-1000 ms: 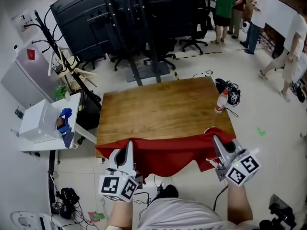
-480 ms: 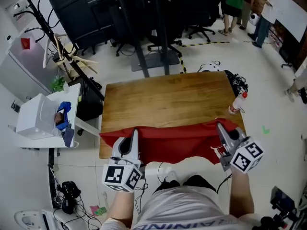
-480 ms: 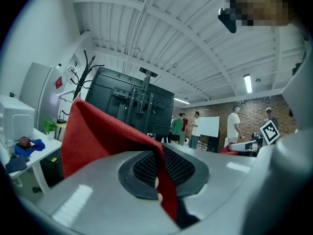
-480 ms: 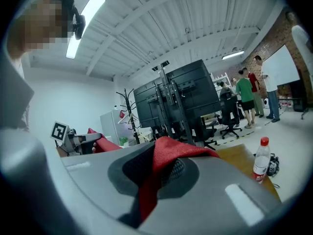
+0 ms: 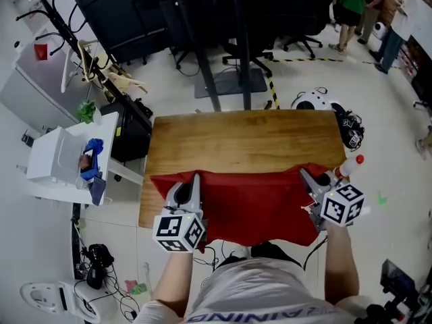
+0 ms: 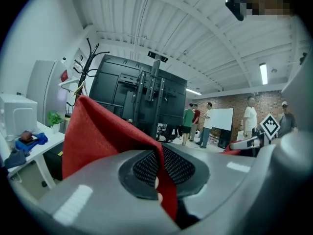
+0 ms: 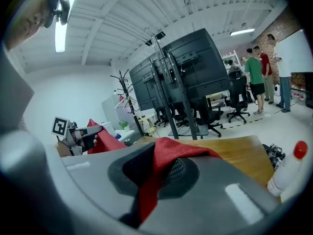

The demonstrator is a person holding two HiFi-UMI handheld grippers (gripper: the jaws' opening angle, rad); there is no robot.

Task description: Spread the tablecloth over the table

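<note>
A red tablecloth point(image 5: 246, 198) covers the near part of a wooden table point(image 5: 236, 140) and hangs over its front edge. My left gripper point(image 5: 194, 179) is shut on the cloth's left front corner; in the left gripper view the red tablecloth point(image 6: 105, 136) is pinched between the pads and stands up as a fold. My right gripper point(image 5: 305, 177) is shut on the right front corner, where the tablecloth point(image 7: 164, 163) runs out between its pads toward the table point(image 7: 234, 153). The cloth is stretched between both grippers.
A plastic bottle with a red cap point(image 5: 349, 166) stands at the table's right edge. A white side table with a box point(image 5: 57, 164) is to the left. Black monitor stands point(image 5: 223, 19) and office chairs are beyond the table, with cables and gear on the floor to the right. People stand far off.
Both grippers moved forward over the table with the cloth. The red cloth now covers more of the near tabletop and hangs less over the front edge.
</note>
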